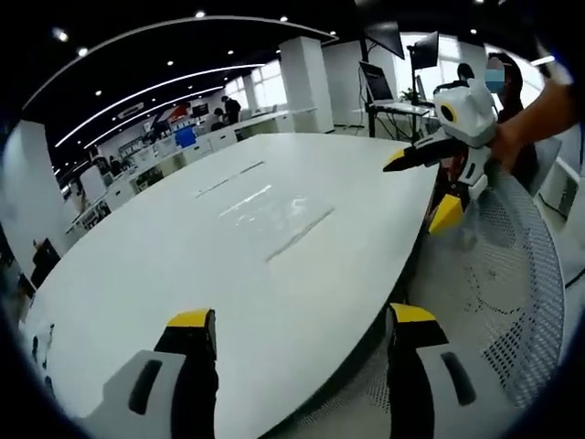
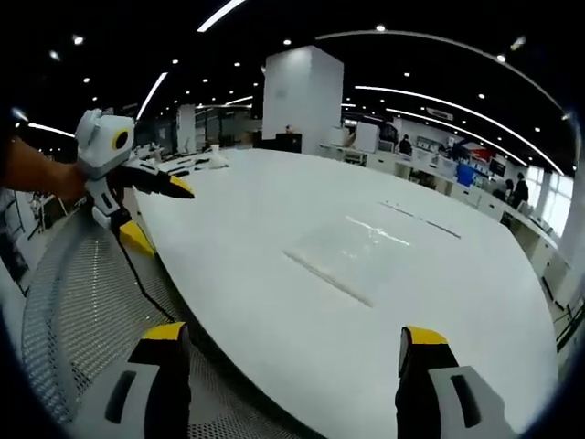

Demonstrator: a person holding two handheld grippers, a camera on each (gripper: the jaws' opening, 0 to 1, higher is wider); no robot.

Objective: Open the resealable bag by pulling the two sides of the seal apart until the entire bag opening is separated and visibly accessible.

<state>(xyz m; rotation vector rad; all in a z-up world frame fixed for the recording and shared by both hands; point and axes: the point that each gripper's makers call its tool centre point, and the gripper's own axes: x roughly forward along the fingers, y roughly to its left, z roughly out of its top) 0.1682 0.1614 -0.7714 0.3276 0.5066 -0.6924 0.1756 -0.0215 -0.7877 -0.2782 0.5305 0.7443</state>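
Right gripper view: a clear resealable bag lies flat and shiny on the white surface, ahead of the right claw, whose jaws stand wide and empty. Left claw is wide too, empty, near the surface's edge beside a mesh chair. Open office behind.

Clear glossy plastic bag lies on smooth white table; chair is mesh.
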